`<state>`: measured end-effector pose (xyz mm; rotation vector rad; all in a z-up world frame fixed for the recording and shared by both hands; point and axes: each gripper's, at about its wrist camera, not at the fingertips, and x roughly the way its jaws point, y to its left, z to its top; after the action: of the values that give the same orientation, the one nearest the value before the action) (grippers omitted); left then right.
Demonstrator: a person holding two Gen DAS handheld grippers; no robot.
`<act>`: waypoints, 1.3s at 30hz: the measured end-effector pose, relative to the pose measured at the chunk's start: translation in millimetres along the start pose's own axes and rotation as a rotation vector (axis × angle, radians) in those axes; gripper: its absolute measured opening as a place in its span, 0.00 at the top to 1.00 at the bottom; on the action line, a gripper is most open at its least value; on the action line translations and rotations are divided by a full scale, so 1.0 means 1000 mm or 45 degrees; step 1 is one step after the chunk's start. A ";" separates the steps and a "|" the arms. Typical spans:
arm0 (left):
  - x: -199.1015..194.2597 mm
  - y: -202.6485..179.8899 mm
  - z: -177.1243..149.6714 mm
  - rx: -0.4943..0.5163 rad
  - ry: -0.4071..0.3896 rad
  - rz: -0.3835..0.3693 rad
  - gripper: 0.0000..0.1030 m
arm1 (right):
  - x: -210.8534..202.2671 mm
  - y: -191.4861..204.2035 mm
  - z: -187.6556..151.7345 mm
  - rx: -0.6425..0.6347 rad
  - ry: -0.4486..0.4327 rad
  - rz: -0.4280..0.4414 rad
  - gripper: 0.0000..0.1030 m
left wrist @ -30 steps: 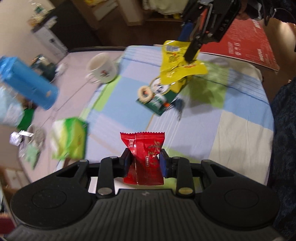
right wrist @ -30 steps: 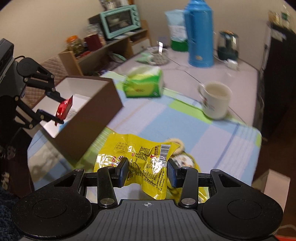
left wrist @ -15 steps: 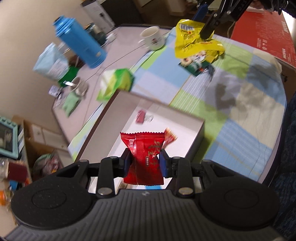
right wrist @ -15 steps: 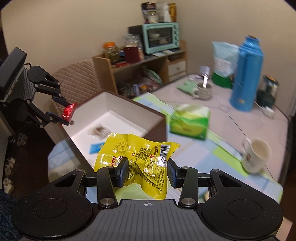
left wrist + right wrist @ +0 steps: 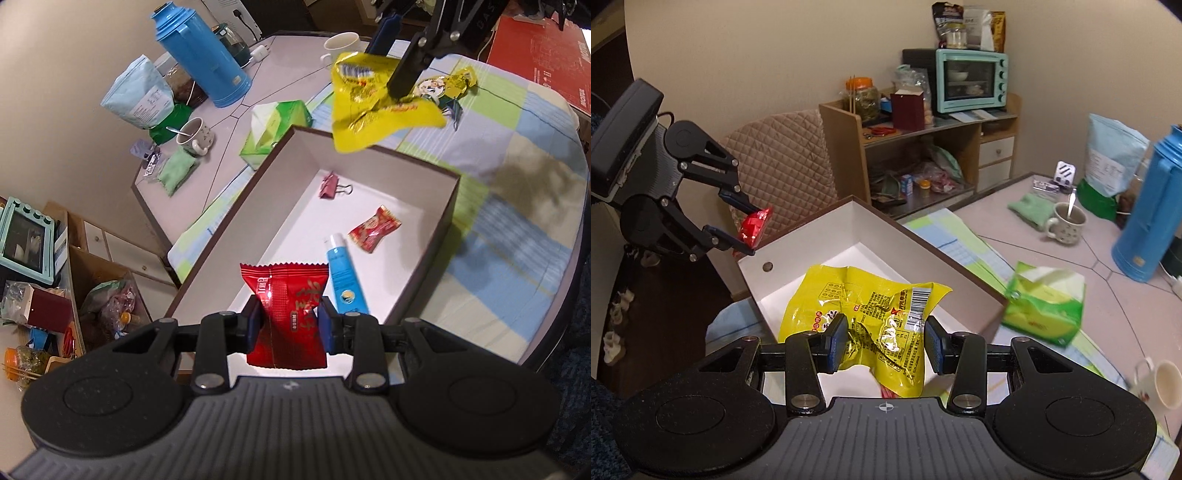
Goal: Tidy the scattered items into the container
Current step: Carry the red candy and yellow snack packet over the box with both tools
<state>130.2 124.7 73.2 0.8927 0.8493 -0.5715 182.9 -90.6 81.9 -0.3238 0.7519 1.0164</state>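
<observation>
Both grippers hover over the brown-walled box (image 5: 441, 218), each carrying a packet. The left gripper (image 5: 289, 329) is closed on a red sachet (image 5: 286, 314), pads pinching its lower half, and hangs above the near end of the box. The right gripper (image 5: 884, 341) has its fingers set fairly wide with a crumpled yellow packet (image 5: 864, 314) between them; the packet looks slack there, so I cannot tell whether it is gripped or already being let go. In the left view it dangles over the far rim of the box (image 5: 369, 107).

Already lying on the white floor are a pink binder clip (image 5: 331, 184), a small red candy wrapper (image 5: 373, 229) and a blue tube (image 5: 345, 282). Another yellow-and-green packet (image 5: 443, 86) lies on the checked cloth (image 5: 517, 206) beyond the box, at the far right.

To do the drop well, bring each packet well inside the walls and low before opening: the yellow packet is light and broad, so it could catch on the far rim and slide out.

A second ago the left view showed only cloth and no box under the sachet, and the yellow packet hung over the far packet; half a second ago the box had come into view, smaller and farther off. Now both loads sit over it
</observation>
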 end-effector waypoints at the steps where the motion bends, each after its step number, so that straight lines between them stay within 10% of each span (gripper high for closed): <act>1: 0.002 0.004 -0.002 0.003 0.000 -0.001 0.73 | 0.006 0.000 0.004 -0.001 0.006 0.001 0.58; 39: 0.202 0.090 -0.014 0.150 0.141 -0.288 0.73 | 0.198 -0.060 0.034 0.253 0.437 -0.132 0.58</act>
<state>302.3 165.6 -59.6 0.9482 1.0335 -0.7803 309.7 26.8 -37.8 -0.3654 1.1266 0.7882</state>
